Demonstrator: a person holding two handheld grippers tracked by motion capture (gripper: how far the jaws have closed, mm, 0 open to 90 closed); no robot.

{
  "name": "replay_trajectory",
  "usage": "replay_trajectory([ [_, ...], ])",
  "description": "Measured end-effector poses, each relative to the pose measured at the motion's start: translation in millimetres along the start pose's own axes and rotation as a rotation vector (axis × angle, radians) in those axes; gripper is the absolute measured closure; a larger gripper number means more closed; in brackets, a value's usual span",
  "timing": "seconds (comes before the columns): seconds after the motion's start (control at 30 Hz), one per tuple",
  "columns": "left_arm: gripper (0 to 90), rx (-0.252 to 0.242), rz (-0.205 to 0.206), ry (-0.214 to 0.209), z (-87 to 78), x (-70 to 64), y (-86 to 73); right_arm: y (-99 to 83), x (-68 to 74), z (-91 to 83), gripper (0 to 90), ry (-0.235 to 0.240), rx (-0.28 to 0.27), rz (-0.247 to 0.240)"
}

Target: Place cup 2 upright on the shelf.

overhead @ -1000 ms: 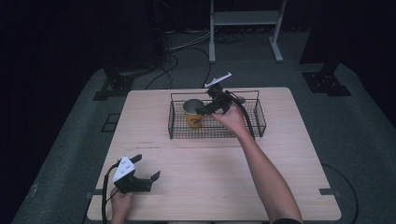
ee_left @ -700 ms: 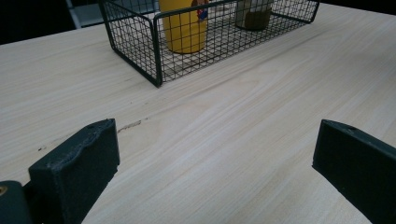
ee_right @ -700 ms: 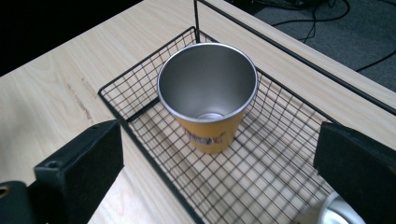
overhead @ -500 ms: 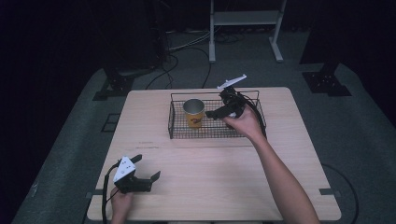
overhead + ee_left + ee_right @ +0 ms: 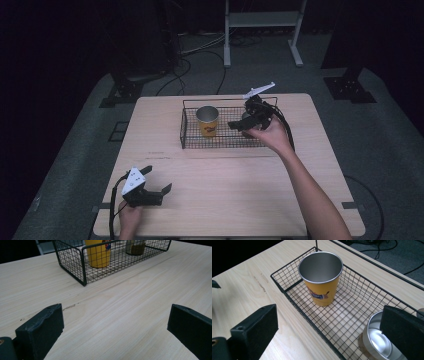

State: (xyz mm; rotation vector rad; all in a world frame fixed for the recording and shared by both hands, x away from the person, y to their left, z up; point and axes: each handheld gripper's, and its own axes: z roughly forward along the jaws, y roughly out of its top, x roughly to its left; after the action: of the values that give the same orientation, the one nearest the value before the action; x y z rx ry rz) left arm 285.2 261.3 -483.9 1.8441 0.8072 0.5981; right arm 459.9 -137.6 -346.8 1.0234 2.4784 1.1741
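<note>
Over the wire basket's (image 5: 220, 142) right half my right gripper (image 5: 239, 125) hovers, jaws apart, empty. Yellow cup (image 5: 321, 277) stands upright at basket's left end, just left of the jaws. Left gripper (image 5: 156, 192) open too, resting near edge, well away.

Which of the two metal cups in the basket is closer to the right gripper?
The short silver cup, right beneath the open right gripper. The tall yellow cup stands farther off, toward the other end of the wire basket.
</note>
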Motion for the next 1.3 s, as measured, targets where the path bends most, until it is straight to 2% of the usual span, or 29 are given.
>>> replay_trajectory([
  [0.3, 0.0, 0.0, 0.001, 0.0, 0.1, -0.1, -0.1, -11.8, -0.5, -11.6, 1.2, -0.004, 0.0, -0.003],
  [0.73, 0.0, 0.002, 0.001, 0.0, 0.2, -0.1, 0.0, -34.6, -6.0, -23.2, 1.1, -0.003, 0.007, 0.019],
  [1.3, 0.0, 0.002, 0.0, 0.001, 0.4, -0.1, 0.1, -54.0, -8.1, -37.3, 1.2, -0.01, 0.003, 0.03],
])
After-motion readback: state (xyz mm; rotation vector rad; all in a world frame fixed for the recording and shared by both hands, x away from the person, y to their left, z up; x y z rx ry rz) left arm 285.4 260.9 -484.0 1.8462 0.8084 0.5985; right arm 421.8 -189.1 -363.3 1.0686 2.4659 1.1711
